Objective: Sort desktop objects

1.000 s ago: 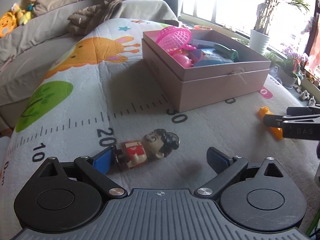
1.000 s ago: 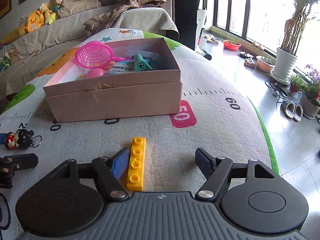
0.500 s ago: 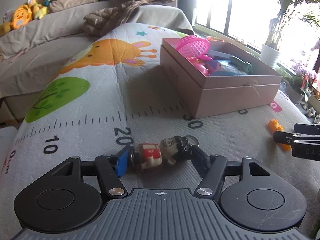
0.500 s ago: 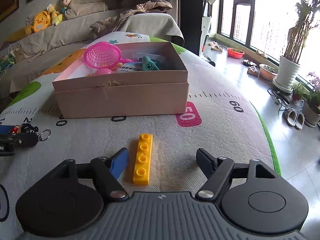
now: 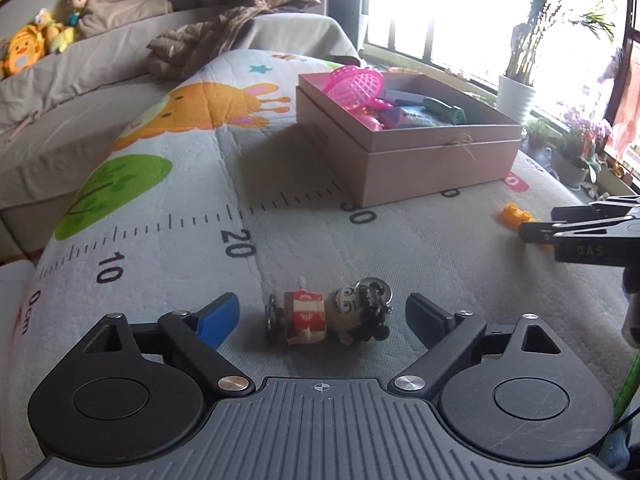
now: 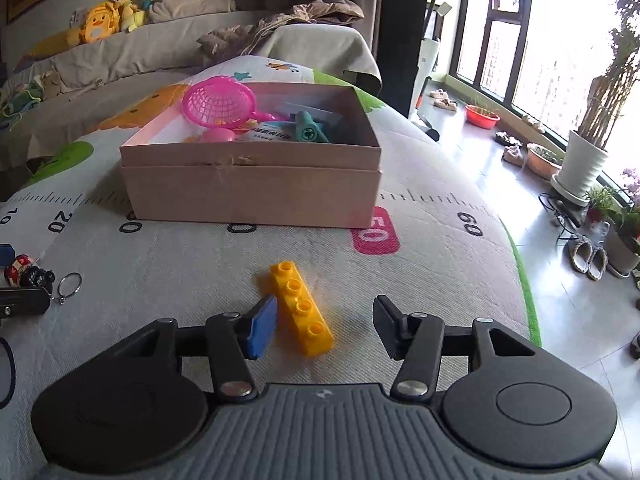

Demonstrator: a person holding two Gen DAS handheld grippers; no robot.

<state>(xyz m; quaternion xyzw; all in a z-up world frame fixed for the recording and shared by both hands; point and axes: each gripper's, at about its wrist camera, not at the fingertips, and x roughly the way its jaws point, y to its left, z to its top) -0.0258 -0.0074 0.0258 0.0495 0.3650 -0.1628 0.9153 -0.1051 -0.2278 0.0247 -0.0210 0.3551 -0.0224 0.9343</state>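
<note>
A small doll keychain [image 5: 326, 317] with a red body and black hair lies on the mat between the open jaws of my left gripper [image 5: 322, 316], touching neither pad; it also shows in the right wrist view [image 6: 26, 272]. A yellow four-stud brick [image 6: 300, 308] lies on the mat between the open jaws of my right gripper [image 6: 322, 326], close beside the blue left pad [image 6: 262, 326]. A pink cardboard box [image 6: 252, 184] stands beyond, holding a pink net scoop [image 6: 220, 106], a teal toy [image 6: 308, 130] and other toys.
The play mat [image 5: 280, 216] with a printed ruler covers the surface. The right gripper's fingers [image 5: 588, 232] show at the right edge of the left wrist view. The mat's edge drops to a tiled floor [image 6: 500, 184] with plant pots and slippers on the right. A sofa stands behind.
My left gripper had closed around the doll half a second ago and now stands open with the doll lying free. The yellow brick has turned askew against my right gripper's left pad.
</note>
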